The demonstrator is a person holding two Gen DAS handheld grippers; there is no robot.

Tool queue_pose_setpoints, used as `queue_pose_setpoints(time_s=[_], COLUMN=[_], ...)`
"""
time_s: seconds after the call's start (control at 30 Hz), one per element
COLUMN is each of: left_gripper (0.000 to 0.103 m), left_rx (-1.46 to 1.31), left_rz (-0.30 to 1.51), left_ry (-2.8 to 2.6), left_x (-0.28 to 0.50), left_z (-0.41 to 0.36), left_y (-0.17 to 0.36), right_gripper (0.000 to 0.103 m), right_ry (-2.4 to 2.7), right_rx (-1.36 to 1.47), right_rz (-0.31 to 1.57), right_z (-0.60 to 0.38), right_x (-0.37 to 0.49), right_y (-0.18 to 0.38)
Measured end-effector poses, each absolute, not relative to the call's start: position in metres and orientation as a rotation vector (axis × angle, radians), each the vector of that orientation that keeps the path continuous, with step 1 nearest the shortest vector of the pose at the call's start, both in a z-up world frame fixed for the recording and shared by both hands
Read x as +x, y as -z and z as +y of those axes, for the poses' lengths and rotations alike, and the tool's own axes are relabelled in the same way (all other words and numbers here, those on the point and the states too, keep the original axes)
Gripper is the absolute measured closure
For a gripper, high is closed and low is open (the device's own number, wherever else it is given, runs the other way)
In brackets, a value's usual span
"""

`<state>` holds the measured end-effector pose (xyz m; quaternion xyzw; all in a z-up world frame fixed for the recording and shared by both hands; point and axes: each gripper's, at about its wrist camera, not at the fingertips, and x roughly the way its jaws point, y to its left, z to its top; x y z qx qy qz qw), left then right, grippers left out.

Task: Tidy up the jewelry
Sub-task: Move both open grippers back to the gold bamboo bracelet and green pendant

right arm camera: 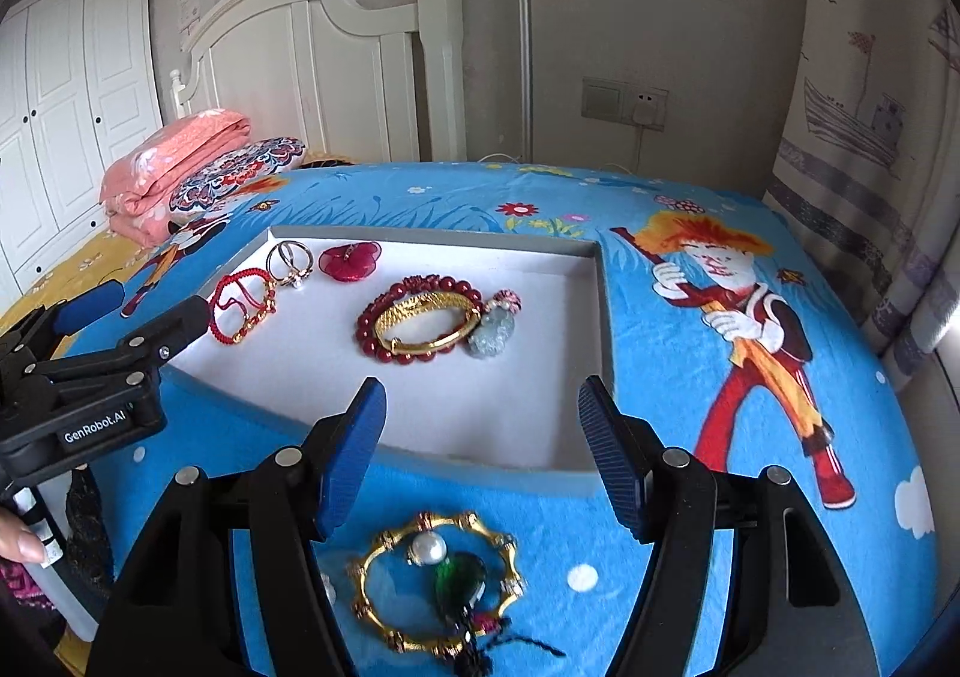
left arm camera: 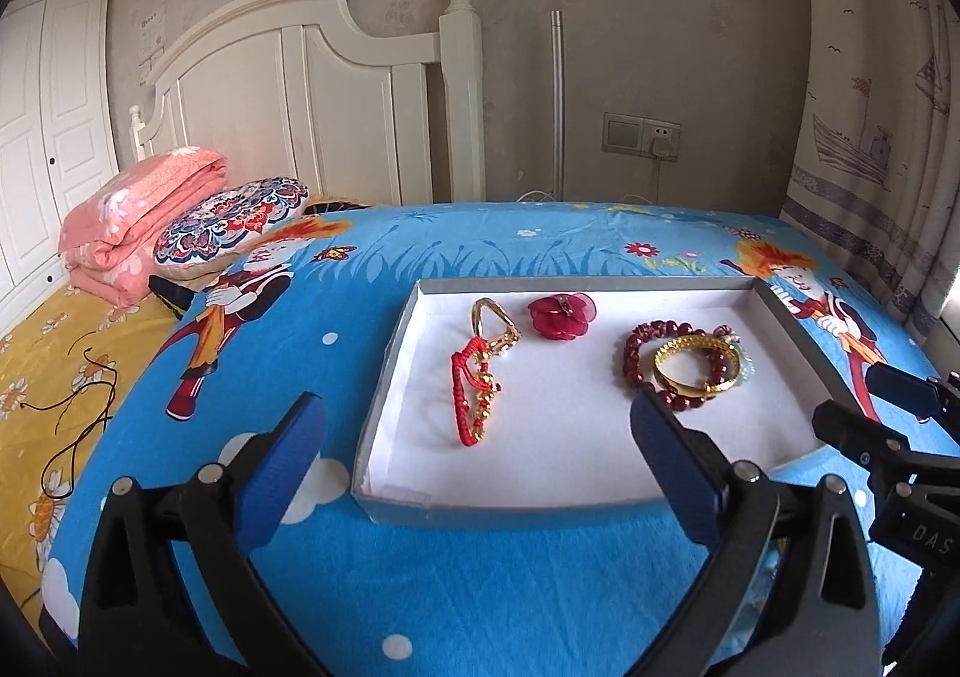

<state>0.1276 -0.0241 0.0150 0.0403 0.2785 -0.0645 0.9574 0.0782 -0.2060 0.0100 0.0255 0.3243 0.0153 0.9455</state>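
A shallow white tray (left arm camera: pixel 384 377) lies on the blue cartoon bedsheet. It holds a red cord bracelet (left arm camera: pixel 474 395), a gold ring clasp (left arm camera: pixel 495 326), a red flower clip (left arm camera: pixel 561 314), a dark red bead bracelet (left arm camera: pixel 636 353) and a gold bangle (left arm camera: pixel 696 371). My left gripper (left arm camera: pixel 477 407) hangs open over the tray's near left part, with nothing between its fingers. My right gripper (right arm camera: pixel 481 392) is open at the tray's (right arm camera: pixel 600 317) near edge. Behind its fingertips a gold bangle with pearl (right arm camera: pixel 432 587) and a green pendant (right arm camera: pixel 462 587) lie on the sheet. A jade pendant (right arm camera: pixel 493 335) rests beside the beads.
A folded pink quilt (left arm camera: pixel 138 215) and a patterned pillow (left arm camera: pixel 234 218) sit at the far left by the white headboard (left arm camera: pixel 312 95). A black cord (left arm camera: pixel 78 425) lies on the yellow sheet. Curtains (left arm camera: pixel 870 107) hang at the right. A person's fingers (right arm camera: pixel 18 542) show at the left edge.
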Motion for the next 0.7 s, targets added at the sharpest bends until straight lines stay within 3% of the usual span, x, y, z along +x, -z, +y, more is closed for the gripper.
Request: queue_pose_setpoints(time_s=[0.7], left_gripper=[0.005], left_rx=[0.106], left_rz=[0.529], left_ry=[0.096], left_x=[0.062], left_z=[-0.031], left_y=[0.014], right_gripper=[0.039], right_ry=[-0.025], right_rx=[0.090], right_rz=[0.706], right_z=[-0.215], right_x=[-0.002], right_y=[0.034])
